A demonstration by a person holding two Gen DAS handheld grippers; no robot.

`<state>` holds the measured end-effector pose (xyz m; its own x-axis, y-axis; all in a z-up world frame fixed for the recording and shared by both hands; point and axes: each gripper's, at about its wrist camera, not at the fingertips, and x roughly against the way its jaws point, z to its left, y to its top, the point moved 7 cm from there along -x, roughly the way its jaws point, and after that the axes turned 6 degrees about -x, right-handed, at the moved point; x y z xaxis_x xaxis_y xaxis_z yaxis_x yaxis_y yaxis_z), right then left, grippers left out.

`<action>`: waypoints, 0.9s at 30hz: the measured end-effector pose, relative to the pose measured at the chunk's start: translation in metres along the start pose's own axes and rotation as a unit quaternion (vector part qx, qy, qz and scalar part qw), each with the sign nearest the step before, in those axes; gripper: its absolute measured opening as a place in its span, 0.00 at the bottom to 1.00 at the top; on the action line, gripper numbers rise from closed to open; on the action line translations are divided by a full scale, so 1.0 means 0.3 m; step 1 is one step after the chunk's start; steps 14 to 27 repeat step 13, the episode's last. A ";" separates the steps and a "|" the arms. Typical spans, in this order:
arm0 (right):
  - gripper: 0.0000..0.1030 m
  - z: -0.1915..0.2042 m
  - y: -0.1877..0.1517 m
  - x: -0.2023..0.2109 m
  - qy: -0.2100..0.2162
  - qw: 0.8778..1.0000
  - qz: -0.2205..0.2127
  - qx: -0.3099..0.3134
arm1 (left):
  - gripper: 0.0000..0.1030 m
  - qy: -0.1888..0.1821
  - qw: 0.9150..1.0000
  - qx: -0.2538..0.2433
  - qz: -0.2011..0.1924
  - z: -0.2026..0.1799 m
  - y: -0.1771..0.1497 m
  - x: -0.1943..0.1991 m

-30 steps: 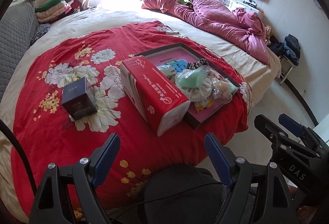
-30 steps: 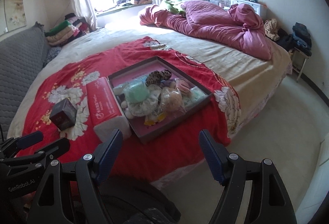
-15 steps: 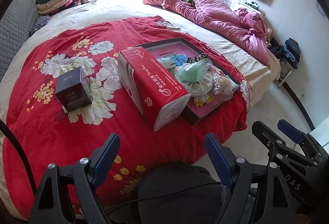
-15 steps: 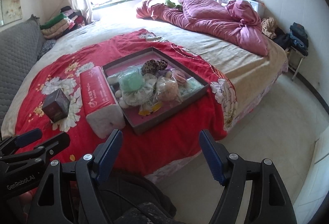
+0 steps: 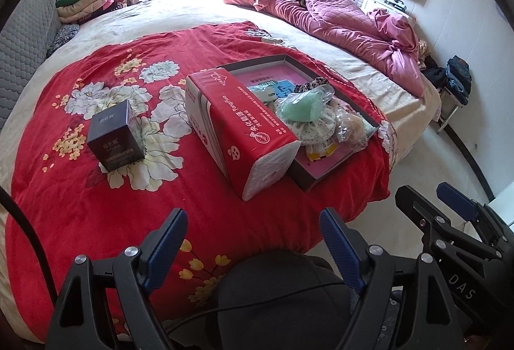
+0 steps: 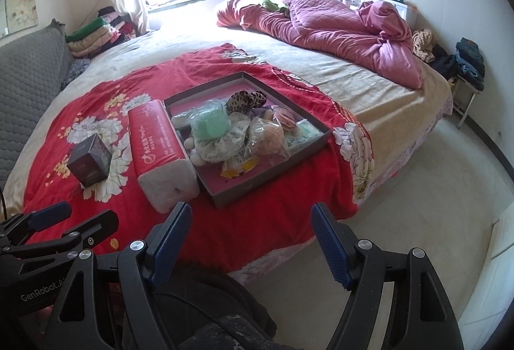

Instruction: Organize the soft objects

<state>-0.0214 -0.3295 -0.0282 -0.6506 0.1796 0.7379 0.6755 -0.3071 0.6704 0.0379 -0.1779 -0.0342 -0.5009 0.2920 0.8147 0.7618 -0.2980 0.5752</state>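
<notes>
Left wrist view: the left gripper (image 5: pixel 253 231) gapes wide and empty; over the last second the bed has drawn closer, with the red tissue pack (image 5: pixel 237 125) ahead and the tray (image 5: pixel 321 176) of bagged soft things beyond its right finger.

Right wrist view: the right gripper (image 6: pixel 249 228) is equally wide, empty; the tray (image 6: pixel 270 186) now sits nearer, straight ahead, so this looks like an approach

"das" on right gripper (image 5: pixel 462 253), "genrobot.ai" on left gripper (image 6: pixel 41 253)
</notes>
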 end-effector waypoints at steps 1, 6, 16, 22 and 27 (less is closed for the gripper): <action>0.75 0.001 0.000 0.000 0.001 1.000 0.001 0.000 | 0.81 -0.001 1.000 -0.001 0.000 -0.001 0.000 0.000; 0.75 0.004 0.000 0.004 0.002 1.000 -0.001 0.002 | 0.81 0.001 1.000 0.003 -0.003 0.004 0.004 0.003; 0.75 0.017 0.003 0.006 0.004 1.000 -0.004 0.012 | 0.81 0.056 0.998 0.011 -0.008 0.075 0.028 0.014; 0.75 0.017 0.003 0.006 0.004 1.000 -0.004 0.012 | 0.81 0.056 0.998 0.011 -0.008 0.075 0.028 0.014; 0.75 0.017 0.003 0.006 0.004 1.000 -0.004 0.012 | 0.81 0.056 0.998 0.011 -0.008 0.075 0.028 0.014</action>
